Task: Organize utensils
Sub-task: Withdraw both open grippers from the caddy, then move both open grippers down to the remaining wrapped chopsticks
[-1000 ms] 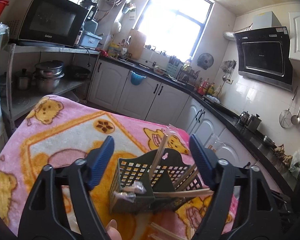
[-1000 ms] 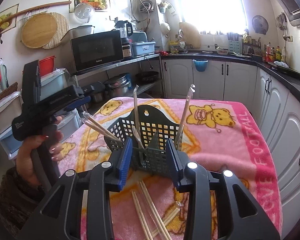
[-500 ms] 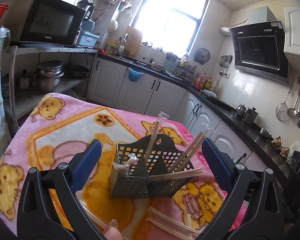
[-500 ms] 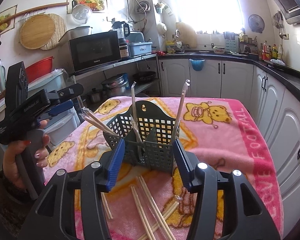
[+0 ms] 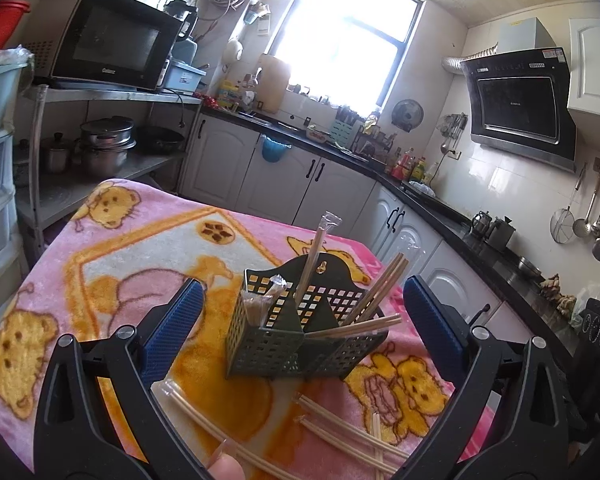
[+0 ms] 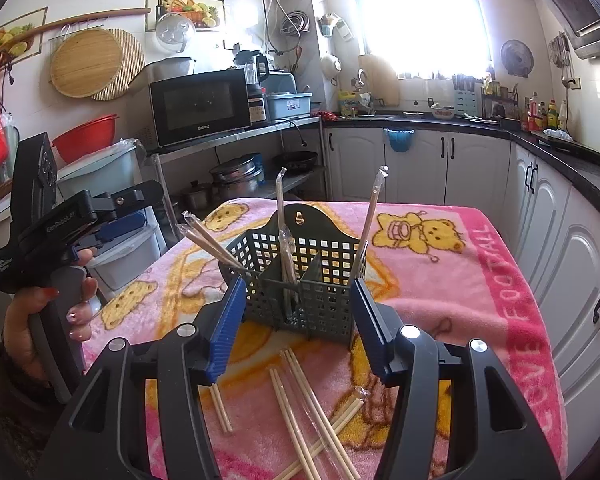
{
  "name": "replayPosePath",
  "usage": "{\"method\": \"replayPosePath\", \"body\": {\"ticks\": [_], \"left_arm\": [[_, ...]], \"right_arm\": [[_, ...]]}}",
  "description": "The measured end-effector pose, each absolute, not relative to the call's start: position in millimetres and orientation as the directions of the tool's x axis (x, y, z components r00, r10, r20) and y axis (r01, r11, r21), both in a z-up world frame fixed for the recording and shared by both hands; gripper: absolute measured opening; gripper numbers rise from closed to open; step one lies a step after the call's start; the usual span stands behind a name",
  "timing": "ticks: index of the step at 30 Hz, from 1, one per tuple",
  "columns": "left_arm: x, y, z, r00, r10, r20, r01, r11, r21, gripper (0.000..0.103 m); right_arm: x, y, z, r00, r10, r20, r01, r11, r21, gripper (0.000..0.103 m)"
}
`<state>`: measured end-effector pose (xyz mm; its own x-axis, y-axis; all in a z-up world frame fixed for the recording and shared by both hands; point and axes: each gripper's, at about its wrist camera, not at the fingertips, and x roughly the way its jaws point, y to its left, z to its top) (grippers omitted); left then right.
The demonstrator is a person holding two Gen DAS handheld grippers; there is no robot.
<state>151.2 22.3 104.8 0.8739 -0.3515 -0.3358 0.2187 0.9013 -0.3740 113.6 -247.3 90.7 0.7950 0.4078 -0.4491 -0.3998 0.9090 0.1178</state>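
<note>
Left wrist view
- Left gripper (image 5: pixel 300 332): jaws spread fully wide, nothing between the pads; the caddy stands just ahead, framed by the two blue pads without contact.
- Utensil caddy (image 5: pixel 296 340): dark green perforated plastic holder with inner dividers, upright on the pink blanket (image 5: pixel 132 248). Judged light and rigid, liable to slide or tip on the soft pile if bumped.
- Wrapped chopsticks in caddy (image 5: pixel 374 288): several sleeved pairs leaning outward at mixed angles, one lying almost level across the rim.
- Loose chopsticks (image 5: pixel 340 420): several pairs flat on the blanket, nearer the camera than the caddy, some crossing.

Right wrist view
- Right gripper (image 6: pixel 296 324): jaws opening, part spread; the caddy (image 6: pixel 300 280) sits just ahead in the gap, and no pad presses on it.
- Left gripper as seen here (image 6: pixel 112 216): held off to the side in the person's hand (image 6: pixel 48 312), well apart from the caddy.
- Loose chopsticks (image 6: pixel 300 404): directly below the jaws, in clear slippery film sleeves.

Handling
- Chopsticks: thin, stiff, light; film wrap judged slick, so a pair may slip or pivot.
- Grip point: take one pair near its middle, across the width, away from where pairs cross.
- Insertion: lower the pair end first into an open compartment; avoid nudging the leaning pairs.
</note>
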Motion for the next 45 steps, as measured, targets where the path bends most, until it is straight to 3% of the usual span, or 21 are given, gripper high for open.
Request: {"method": "replayPosePath", "body": {"ticks": [15,45], "left_arm": [[133.0,15.0,81.2,0.845,-0.355,-0.401,0.226,0.915,-0.334,0.092],[118.1,15.7,21.1,0.774,-0.340,-0.533,0.168,0.923,-0.346,0.092]], "right_arm": [[93.7,-243.7,76.7,0.782,0.407,-0.472,-0.410,0.906,0.101,0.052],[58.1,-259.3,16.9,0.710,0.366,-0.601,-0.375,0.920,0.117,0.052]]}}
